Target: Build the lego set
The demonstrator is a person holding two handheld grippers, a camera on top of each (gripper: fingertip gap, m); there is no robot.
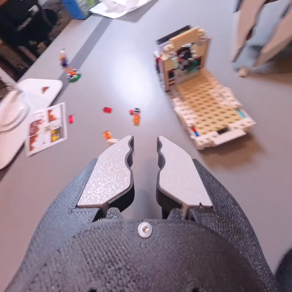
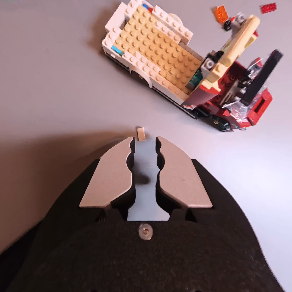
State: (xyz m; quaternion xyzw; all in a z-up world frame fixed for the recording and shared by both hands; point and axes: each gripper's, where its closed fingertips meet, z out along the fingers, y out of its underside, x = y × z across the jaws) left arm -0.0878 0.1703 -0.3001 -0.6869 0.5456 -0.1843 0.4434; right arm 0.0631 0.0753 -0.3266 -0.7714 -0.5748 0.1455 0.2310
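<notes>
A part-built lego truck [image 1: 207,101] with a tan studded bed, white edges and a tan cab wall stands on the grey table, ahead and right of my left gripper [image 1: 145,139]. That gripper is open and empty. Loose red and orange pieces [image 1: 135,117] lie ahead of it, and a tan piece [image 1: 113,140] lies by its left fingertip. In the right wrist view the truck [image 2: 158,52] shows its dark red cab [image 2: 237,98]. My right gripper [image 2: 145,139] is open, and a small tan tile [image 2: 141,134] lies just past its fingertips.
An instruction booklet [image 1: 47,128] and a white tray [image 1: 39,90] lie at the left. A minifigure on a small green base [image 1: 69,66] stands farther back. The other gripper's pale fingers [image 1: 260,36] hang at the top right. Loose orange [image 2: 221,13] and red [image 2: 268,7] pieces lie beyond the truck. To the tan piece [image 1: 113,140]: left tips about 6 cm, right tips about 20 cm.
</notes>
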